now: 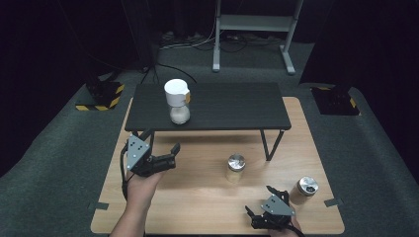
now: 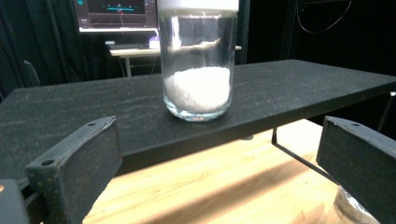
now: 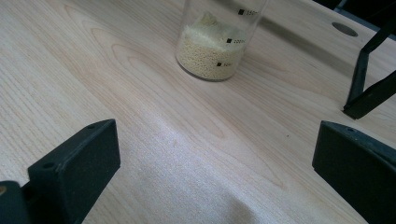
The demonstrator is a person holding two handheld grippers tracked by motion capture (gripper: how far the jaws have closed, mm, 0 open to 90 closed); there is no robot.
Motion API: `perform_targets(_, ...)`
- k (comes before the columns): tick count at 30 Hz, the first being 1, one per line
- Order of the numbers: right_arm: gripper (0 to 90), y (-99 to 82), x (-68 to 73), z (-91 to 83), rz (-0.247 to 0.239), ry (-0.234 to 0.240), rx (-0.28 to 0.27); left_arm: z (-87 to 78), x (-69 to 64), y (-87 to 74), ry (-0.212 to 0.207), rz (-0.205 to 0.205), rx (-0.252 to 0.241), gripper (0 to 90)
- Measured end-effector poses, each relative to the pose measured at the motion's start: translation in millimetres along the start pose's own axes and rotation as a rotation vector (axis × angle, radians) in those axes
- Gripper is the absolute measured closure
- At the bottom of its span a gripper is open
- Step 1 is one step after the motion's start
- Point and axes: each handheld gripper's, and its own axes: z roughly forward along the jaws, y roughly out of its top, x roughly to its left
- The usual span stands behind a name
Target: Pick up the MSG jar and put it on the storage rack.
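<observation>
Nearest the high camera, the right gripper (image 1: pixel 263 209) hangs low over the near edge of the wooden desk (image 1: pixel 197 197), jaws spread wide and empty. Its own view looks along them at the jar of yellow grains (image 3: pixel 214 44), which stands well ahead, nothing between it and the jaws. Just right of that gripper sits a small jar with a dark lid (image 1: pixel 307 186), untouched.

Farther in, left of the yellow-grain jar (image 1: pixel 235 168), the left gripper (image 1: pixel 170 154) is held by a hand (image 1: pixel 141 185) with the forearm angled in from the bottom edge, wrist roughly level, jaws parted and holding nothing. They point toward the black shelf (image 1: pixel 232 106) that stands on thin legs behind the yellow-grain jar. On that shelf, near its front edge, stands the white-lidded jar (image 2: pixel 198 65), upright, with white powder in its lower part.

The step in hand looks like a reach for the white-lidded jar. To do it well, the left gripper should probably rise above the shelf's lip, keep its jaws wide and level, centre them on the glass below the lid, and close gently without tipping it.
</observation>
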Motion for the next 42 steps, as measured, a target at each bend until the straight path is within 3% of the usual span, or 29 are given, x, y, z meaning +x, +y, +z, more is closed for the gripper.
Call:
perform_targets(29,0.0,0.1,0.3,0.1,-0.004,-0.002,0.000,-20.1,-13.0,-63.6,-0.035,-0.017,0.108,0.3)
perform_targets(34,0.0,0.1,0.3,0.2,-0.004,-0.003,0.001,-24.1,-12.8,-79.2,-0.039,-0.041,0.138,0.3)
perform_targets(42,0.0,0.1,0.4,0.3,-0.004,-0.004,0.002,-27.9,-17.4,-108.8,-0.052,-0.038,0.211,0.3)
